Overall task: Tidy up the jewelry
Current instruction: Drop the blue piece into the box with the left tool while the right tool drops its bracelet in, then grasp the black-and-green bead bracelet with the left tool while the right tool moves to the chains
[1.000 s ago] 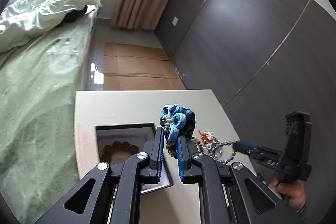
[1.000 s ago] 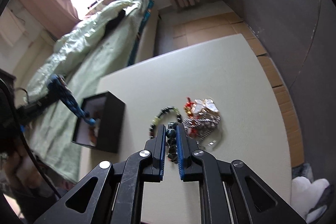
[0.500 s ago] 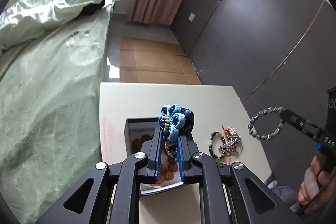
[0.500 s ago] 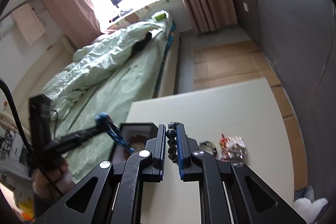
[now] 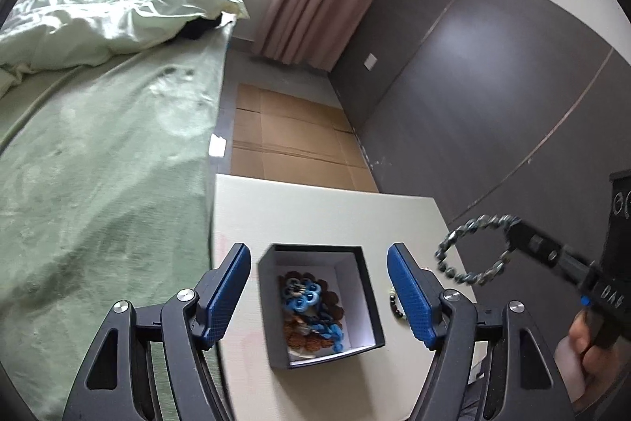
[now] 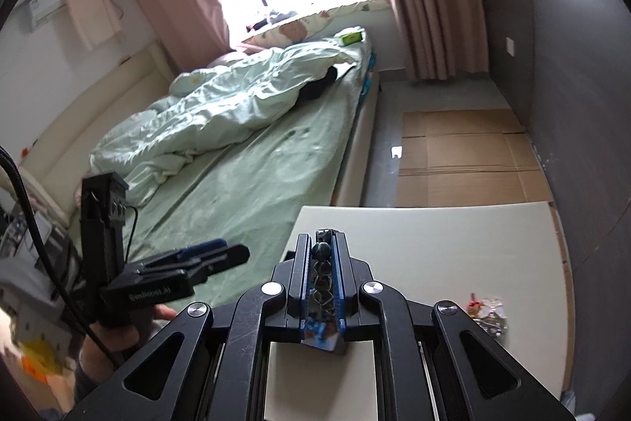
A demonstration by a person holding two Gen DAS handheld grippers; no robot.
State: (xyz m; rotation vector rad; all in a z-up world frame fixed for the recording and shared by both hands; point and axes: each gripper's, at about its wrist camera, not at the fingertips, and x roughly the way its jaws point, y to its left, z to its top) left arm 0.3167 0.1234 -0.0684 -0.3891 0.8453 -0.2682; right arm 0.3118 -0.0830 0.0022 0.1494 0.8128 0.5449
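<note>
The left tool (image 5: 318,289) hangs over the box (image 5: 370,306), its jaws wide and just opened, nothing between them; the blue flower piece (image 5: 301,296) lies inside the box on brown beads (image 5: 303,336). The right tool (image 6: 320,263) is clamped narrow on a dark bead bracelet (image 5: 473,249), held in the air beside the box; more jewelry (image 6: 487,314) waits on the desk (image 6: 453,247). Likely next: carry the bracelet over the box, lower, release; the left tool should clear away first.

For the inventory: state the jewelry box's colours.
Black outside, white inside: the box, best in the left wrist view.
</note>
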